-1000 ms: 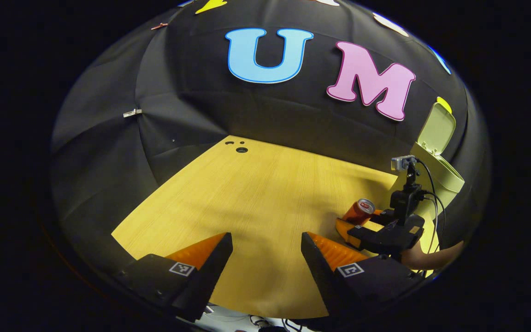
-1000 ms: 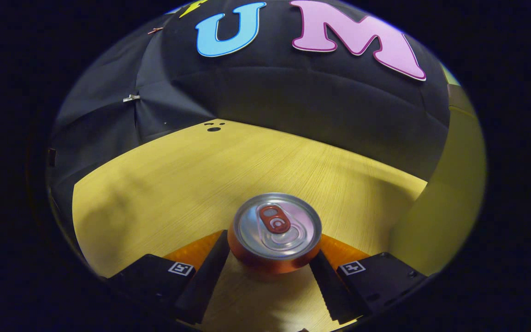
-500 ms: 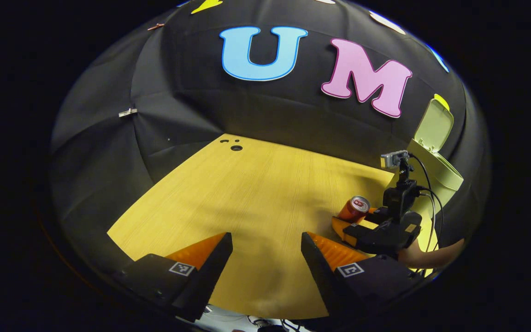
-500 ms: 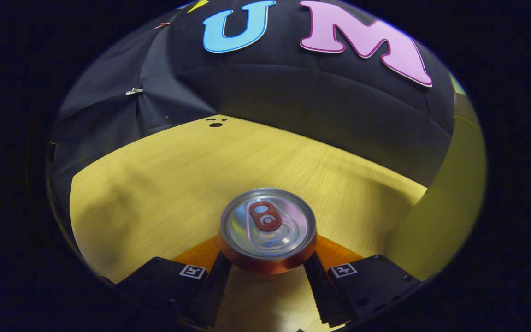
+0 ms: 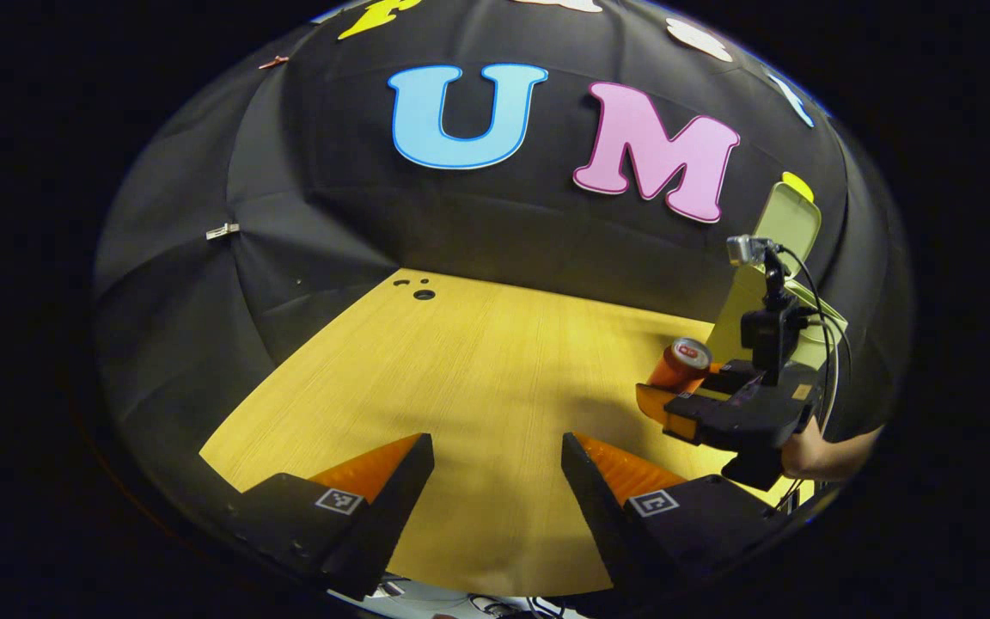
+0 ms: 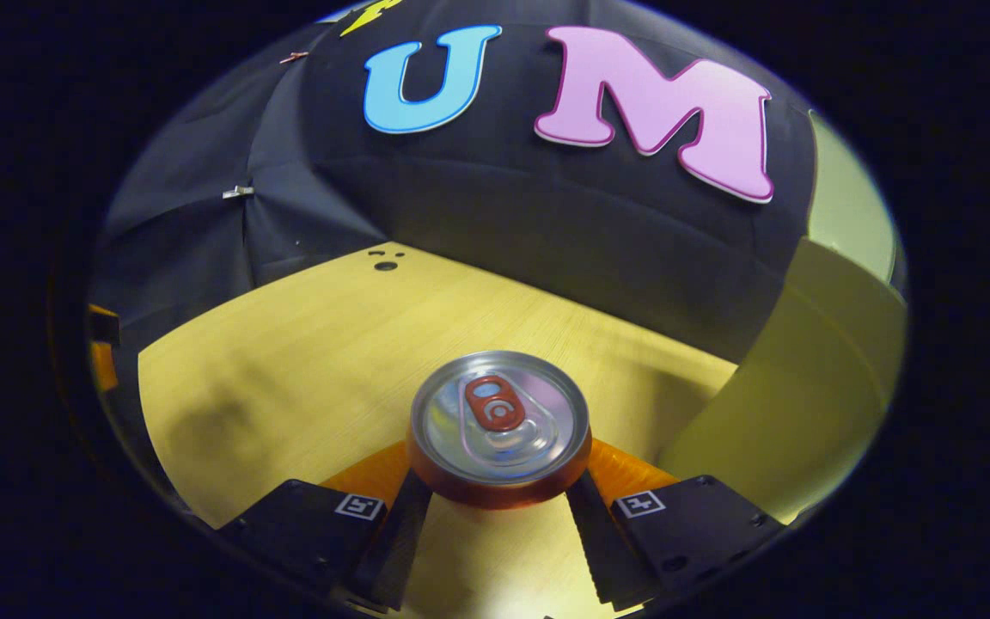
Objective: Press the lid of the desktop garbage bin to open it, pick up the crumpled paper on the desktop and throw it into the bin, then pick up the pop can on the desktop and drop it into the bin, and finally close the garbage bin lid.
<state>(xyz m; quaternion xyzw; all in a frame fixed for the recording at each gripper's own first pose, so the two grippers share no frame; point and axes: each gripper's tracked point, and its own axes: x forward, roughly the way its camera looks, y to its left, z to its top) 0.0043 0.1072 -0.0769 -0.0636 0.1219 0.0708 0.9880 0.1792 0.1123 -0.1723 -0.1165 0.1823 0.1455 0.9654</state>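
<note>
Gripping the can [image 6: 499, 427] by its sides, the right gripper [image 6: 499, 499] held it upright above the table [image 6: 306, 344], just beside the bin [image 6: 796, 404], whose lid [image 5: 783, 225] stood open for the drop. The left gripper [image 5: 497, 481] waited open and empty over the table.

- Pop can [image 6: 499, 425] sits between the right gripper's [image 6: 498, 507] two fingers, top facing the camera, above the table [image 6: 306, 344].
- Garbage bin [image 6: 804, 378] stands just right of the can, lid [image 5: 791, 222] tipped up behind it.
- In the left gripper view, the can [image 5: 680, 365] and right gripper [image 5: 693, 404] are far right, beside the bin [image 5: 740, 309].
- Left gripper [image 5: 498, 468] hangs over bare table [image 5: 461, 387], well apart from them, fingers spread.
- Booth wall behind the table.
</note>
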